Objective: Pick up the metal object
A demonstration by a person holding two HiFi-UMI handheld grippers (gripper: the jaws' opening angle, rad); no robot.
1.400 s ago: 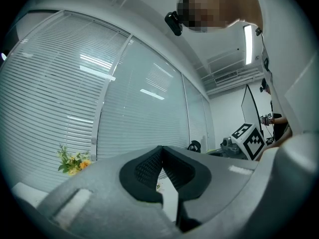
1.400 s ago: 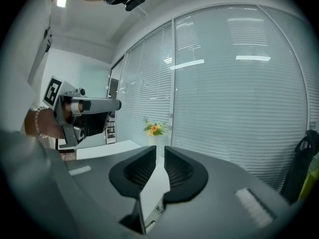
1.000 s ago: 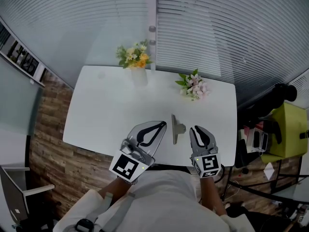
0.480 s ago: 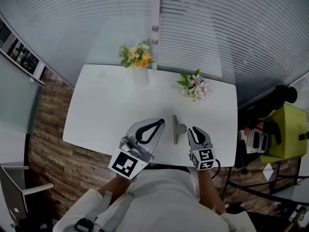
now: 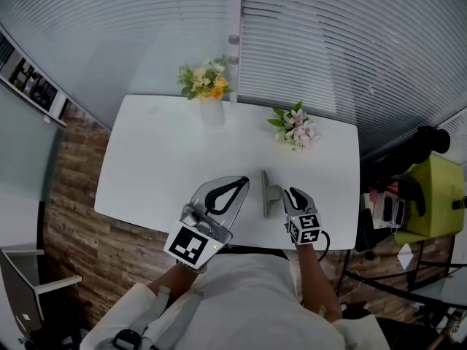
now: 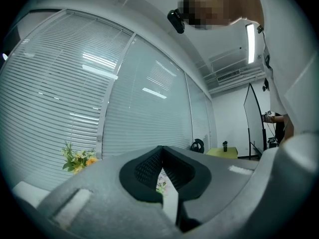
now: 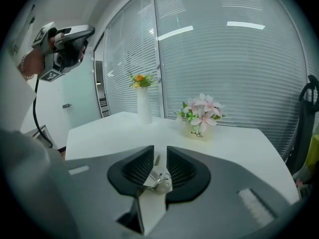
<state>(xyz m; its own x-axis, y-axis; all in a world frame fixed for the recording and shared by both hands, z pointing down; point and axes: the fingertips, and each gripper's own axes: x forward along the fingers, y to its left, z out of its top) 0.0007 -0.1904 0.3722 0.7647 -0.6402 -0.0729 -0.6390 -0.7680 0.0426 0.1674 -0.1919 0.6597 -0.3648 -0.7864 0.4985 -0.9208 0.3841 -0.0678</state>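
Seen from the head view, the metal object [image 5: 265,193] lies flat on the white table [image 5: 160,159], close to the near edge and between the two grippers. It is a narrow strip whose long axis runs from the person's side straight toward the far side of the table. A rounded knob juts from its right flank toward the right gripper [image 5: 291,192].

That gripper is angled down at the table just beside the strip. Its jaws have just been opening and stand apart. In the right gripper view the metal object [image 7: 160,180] shows in the gap of the right gripper [image 7: 160,151]: the shiny knob is nearest the camera and the strip points away along the jaws. The pads are not seen pressing on it.

The left gripper [image 5: 244,182] is held level above the table, to the left of the strip and clear of it. Its tips are together and nothing is between them, as the left gripper view also shows [image 6: 161,148].

At the far side a white vase of yellow flowers [image 5: 209,111] and a small pot of pink flowers [image 5: 295,131] stand well apart from the strip, before slatted blinds [image 5: 328,42].
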